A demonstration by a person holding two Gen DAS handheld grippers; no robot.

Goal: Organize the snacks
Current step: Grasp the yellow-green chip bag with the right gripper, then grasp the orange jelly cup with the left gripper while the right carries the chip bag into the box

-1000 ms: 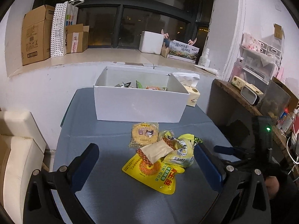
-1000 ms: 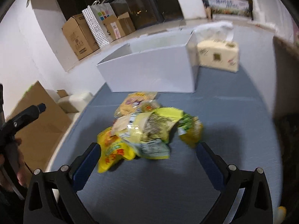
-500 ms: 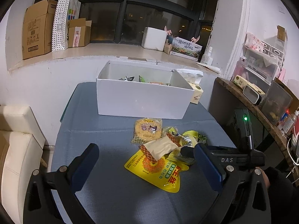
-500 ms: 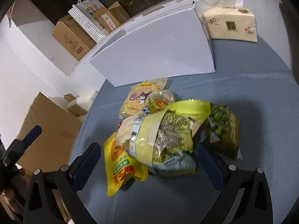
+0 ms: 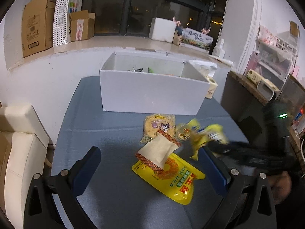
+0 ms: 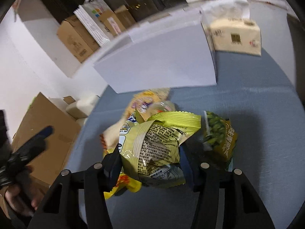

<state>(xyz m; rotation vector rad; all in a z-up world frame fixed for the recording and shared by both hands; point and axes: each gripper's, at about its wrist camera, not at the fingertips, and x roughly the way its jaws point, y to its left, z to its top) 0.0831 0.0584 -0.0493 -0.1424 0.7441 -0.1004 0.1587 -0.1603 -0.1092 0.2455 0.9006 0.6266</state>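
Note:
A pile of snacks lies on the blue tablecloth (image 5: pixel 106 133) in front of the white box (image 5: pixel 150 93). In the right wrist view my right gripper (image 6: pixel 149 158) has its jaws closing on a crumpled yellow-green snack bag (image 6: pixel 158 143), and both fingers press into it. A green pea bag (image 6: pixel 219 131) lies just to its right. My left gripper (image 5: pixel 148 158) stands open, low over a beige packet (image 5: pixel 158 150) that rests on a yellow pouch (image 5: pixel 171 175). A round cracker packet (image 5: pixel 159 126) lies beyond them. The right gripper (image 5: pixel 238 152) appears there as a dark blur on the yellow bag (image 5: pixel 205 135).
The white box (image 6: pixel 162 63) holds a few snacks. A tissue pack (image 6: pixel 236 36) stands at its right end. A cream seat (image 5: pixel 21 143) is left of the table and a dark shelf (image 5: pixel 247 87) with clutter is on the right. Cardboard boxes (image 5: pixel 36 22) line the window sill.
The right gripper's jaws have come together on the yellow-green bag and crumpled it. Both grippers have moved in lower and closer to the pile.

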